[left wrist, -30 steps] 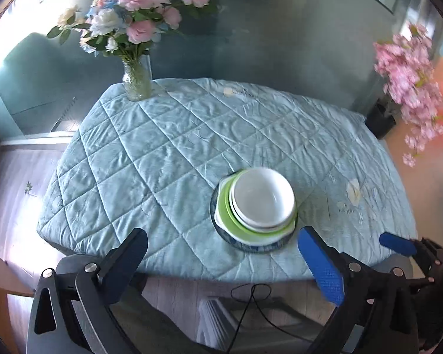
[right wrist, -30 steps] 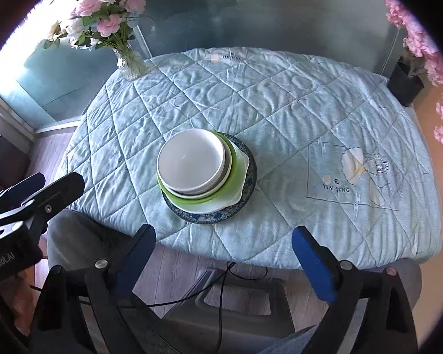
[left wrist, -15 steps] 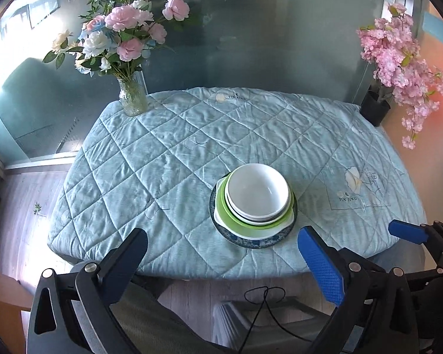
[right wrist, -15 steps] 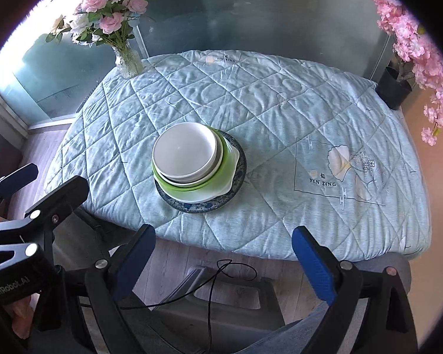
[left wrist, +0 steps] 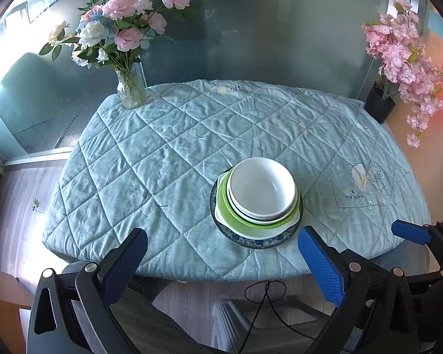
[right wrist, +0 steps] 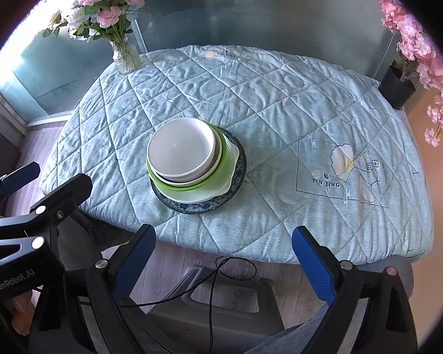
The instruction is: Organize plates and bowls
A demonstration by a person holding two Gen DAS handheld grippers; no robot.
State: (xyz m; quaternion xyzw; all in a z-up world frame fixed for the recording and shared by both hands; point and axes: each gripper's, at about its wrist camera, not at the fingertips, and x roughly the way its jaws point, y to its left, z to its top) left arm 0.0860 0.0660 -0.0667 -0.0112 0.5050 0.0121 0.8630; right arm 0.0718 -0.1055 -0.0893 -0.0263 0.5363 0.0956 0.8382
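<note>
Item: one nested stack of tableware, sitting on a quilted light-blue tablecloth (left wrist: 168, 159) toward the near edge of the table, at about 5 o'clock from the cloth's centre in the left wrist view and about 8 o'clock in the right wrist view. Contents, bottom to top: a blue-patterned plate (left wrist: 251, 240), a white dish with small lugs (right wrist: 227, 174), a green plate (left wrist: 226, 206), then white bowls (left wrist: 262, 188) nesting one in another, the exact count being hard to tell from the rims. Nothing else of the task's kind is lying loose on the cloth in either view. Left gripper (left wrist: 221, 253): hanging off the near edge of the table, jaws spread wide, carrying nothing, clear of the stack. Right gripper (right wrist: 223, 253): likewise hanging short of the table edge, jaws spread wide and carrying nothing, with the stack at about 11 o'clock ahead of it. Other fixtures: a glass vase of flowers (left wrist: 130, 88) standing at the far left corner, about 10 o'clock; a pink blossom plant in a black pot (right wrist: 398, 88) standing beyond the far right corner, about 2 o'clock. Status, as a judgement: the gathering appears to be finishing, largest at the bottom and smallest on top; what may be remaining is only squaring the slightly offset layers.
</note>
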